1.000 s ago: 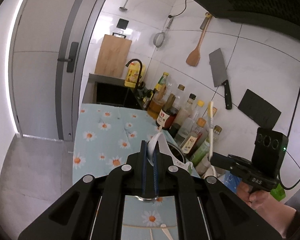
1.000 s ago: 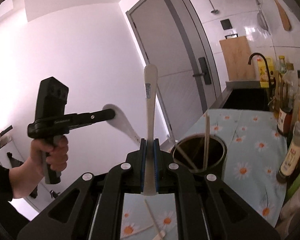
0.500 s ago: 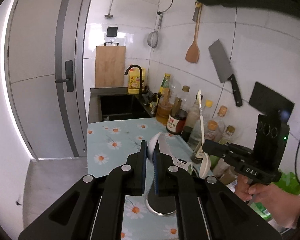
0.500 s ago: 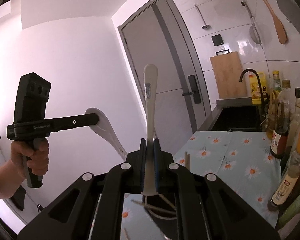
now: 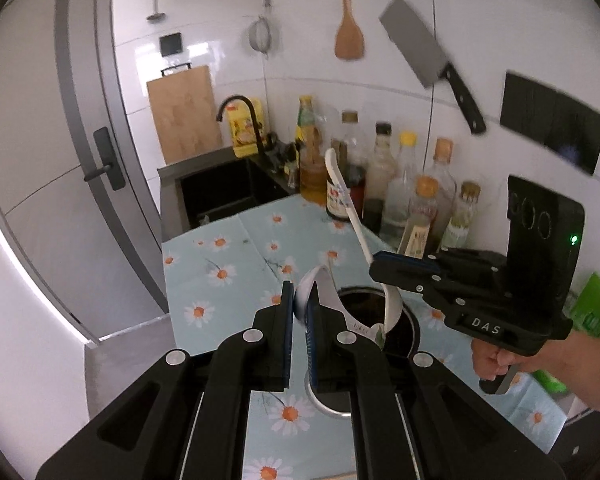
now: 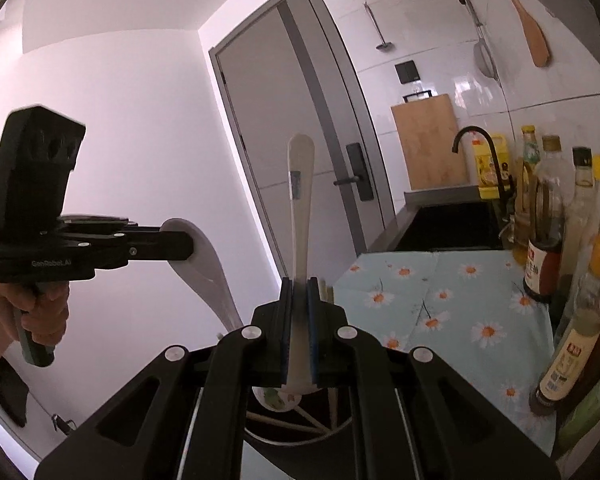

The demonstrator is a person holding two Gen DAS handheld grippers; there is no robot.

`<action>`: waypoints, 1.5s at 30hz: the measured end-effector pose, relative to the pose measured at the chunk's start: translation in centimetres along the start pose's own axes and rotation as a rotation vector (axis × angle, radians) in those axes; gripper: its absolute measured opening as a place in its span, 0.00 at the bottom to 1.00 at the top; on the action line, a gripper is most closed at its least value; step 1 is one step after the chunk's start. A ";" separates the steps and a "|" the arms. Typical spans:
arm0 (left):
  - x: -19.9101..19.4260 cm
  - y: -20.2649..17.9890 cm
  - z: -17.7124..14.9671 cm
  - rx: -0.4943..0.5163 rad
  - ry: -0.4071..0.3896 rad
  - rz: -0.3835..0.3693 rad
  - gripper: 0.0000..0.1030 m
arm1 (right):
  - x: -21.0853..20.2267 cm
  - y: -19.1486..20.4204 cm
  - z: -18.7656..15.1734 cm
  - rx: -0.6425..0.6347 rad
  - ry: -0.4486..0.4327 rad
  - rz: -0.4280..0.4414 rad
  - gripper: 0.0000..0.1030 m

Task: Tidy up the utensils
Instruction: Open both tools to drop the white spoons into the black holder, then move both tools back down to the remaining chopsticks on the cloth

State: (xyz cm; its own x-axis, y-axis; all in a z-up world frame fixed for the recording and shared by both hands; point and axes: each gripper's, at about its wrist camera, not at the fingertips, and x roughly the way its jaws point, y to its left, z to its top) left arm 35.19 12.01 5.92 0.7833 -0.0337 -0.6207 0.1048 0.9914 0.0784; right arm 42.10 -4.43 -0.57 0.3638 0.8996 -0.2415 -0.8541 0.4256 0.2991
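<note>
Left wrist view: left gripper [image 5: 300, 312] pinches the bowl of a white ceramic spoon [image 5: 320, 288], pads pressed on it, handle running down and right toward the utensil holder [image 5: 404, 320]. The holder is a dark round cylinder with a metal base rim, standing on the daisy-print tablecloth [image 5: 228, 256], directly under and just ahead of the fingers. Right gripper [image 5: 384, 270] comes in from the right, clamped on a second white spoon [image 5: 352, 216]; that spoon's bowl end hangs inside the holder's mouth, handle tilted up and left. Open cloth to the left and ahead as far as the black sink [image 5: 220, 192]. The cloth's left edge drops to the floor by the grey door [image 5: 60, 160]. To the right, a row of sauce bottles [image 5: 400, 184] stands against the tiled wall, near the holder. A cleaver [image 5: 428, 60] and a wooden spatula [image 5: 350, 32] hang above

Right wrist view: right gripper [image 6: 300, 292] squeezes the second spoon [image 6: 300, 200] mid-handle, upright, bowl end low over the holder [image 6: 300, 428], where chopsticks [image 6: 284, 422] lie crossed inside. Left gripper [image 6: 180, 246] sits to the left, apart, closed on its spoon [image 6: 208, 264], with bare white wall behind it. Bottles [image 6: 548, 216] crowd the right edge; open tablecloth [image 6: 440, 292] lies between them and the holder
</note>
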 end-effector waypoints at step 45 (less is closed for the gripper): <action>-0.6 -1.2 -1.0 -0.079 0.013 -0.015 0.22 | -4.3 3.2 -1.1 0.009 0.038 -0.021 0.22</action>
State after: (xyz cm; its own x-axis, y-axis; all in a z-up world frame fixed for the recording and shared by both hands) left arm 34.03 10.97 5.40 0.7740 -0.0479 -0.6314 0.0675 0.9977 0.0071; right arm 37.39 -7.02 0.40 0.3669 0.8863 -0.2826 -0.8432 0.4452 0.3015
